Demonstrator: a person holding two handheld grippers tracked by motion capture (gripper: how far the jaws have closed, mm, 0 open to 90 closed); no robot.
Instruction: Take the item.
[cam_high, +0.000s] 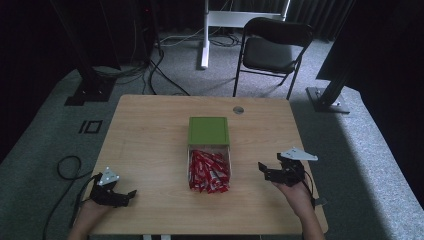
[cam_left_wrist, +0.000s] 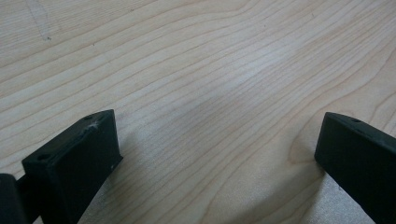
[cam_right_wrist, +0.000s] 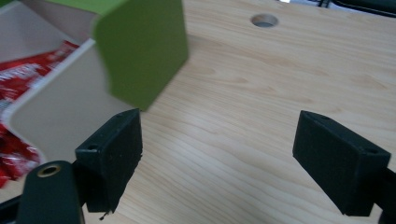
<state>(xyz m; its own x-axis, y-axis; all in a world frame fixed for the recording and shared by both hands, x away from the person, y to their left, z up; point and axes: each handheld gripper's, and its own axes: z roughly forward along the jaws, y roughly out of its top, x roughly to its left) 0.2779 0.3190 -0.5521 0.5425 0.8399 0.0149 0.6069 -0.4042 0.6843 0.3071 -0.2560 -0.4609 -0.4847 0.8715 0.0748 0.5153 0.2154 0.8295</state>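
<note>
A white box (cam_high: 190, 170) with its green lid (cam_high: 208, 131) swung open stands mid-table, holding several red packets (cam_high: 209, 171). My left gripper (cam_high: 129, 195) rests open near the table's front left corner; in the left gripper view its jaws stand wide apart over bare wood (cam_left_wrist: 215, 135). My right gripper (cam_high: 264, 170) is open to the right of the box, pointing at it. In the right gripper view (cam_right_wrist: 219, 154) the green lid (cam_right_wrist: 140, 51), the box wall (cam_right_wrist: 65, 102) and red packets (cam_right_wrist: 23, 74) lie just beyond the left jaw.
The wooden table (cam_high: 150, 130) has a round cable hole (cam_high: 238, 109) near its far edge, also in the right gripper view (cam_right_wrist: 264, 20). A black folding chair (cam_high: 272, 47) and stand bases are on the carpet beyond. Cables trail off the table's left.
</note>
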